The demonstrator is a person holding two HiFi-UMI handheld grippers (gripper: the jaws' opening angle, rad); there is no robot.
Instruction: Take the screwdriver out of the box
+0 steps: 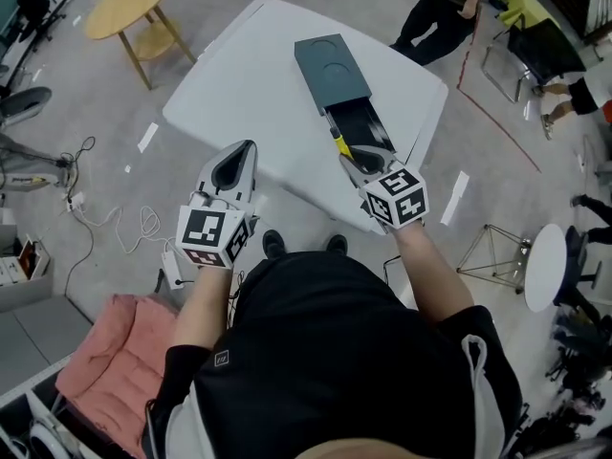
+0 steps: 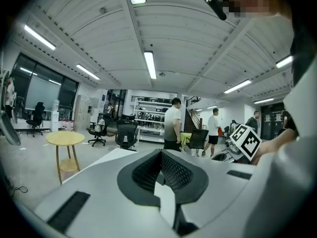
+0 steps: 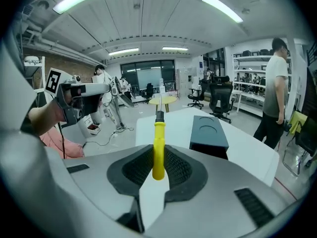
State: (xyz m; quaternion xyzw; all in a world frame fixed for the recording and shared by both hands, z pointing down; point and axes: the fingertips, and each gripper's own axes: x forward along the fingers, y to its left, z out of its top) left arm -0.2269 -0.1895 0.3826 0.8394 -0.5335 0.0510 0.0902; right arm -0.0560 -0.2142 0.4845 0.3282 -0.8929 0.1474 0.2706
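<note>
The screwdriver is clamped by the butt end of its yellow handle between the jaws of the right gripper; the rest of the handle and the dark shaft stick out ahead of the pads, pointing away from the person; it appears to be clear of the box, which lies just to its right on the white table with its drawer slid open towards the person.

The main risk is the short hold; with only the end of a smooth, round handle pinched, the long free part could swing down or twist between the pads if the hand jerks or tilts, and the tool could slide out. In the head view the right gripper hangs close to the near edge of the table, so a dropped screwdriver could well miss the top and fall to the floor. A low sideways sweep could also knock the tip against the drawer's wall and shove the box.

The left gripper hovers over the near left part of the table, well apart from the box, its jaws closed together on nothing; it steadies nothing, so the box would shift freely if struck.
</note>
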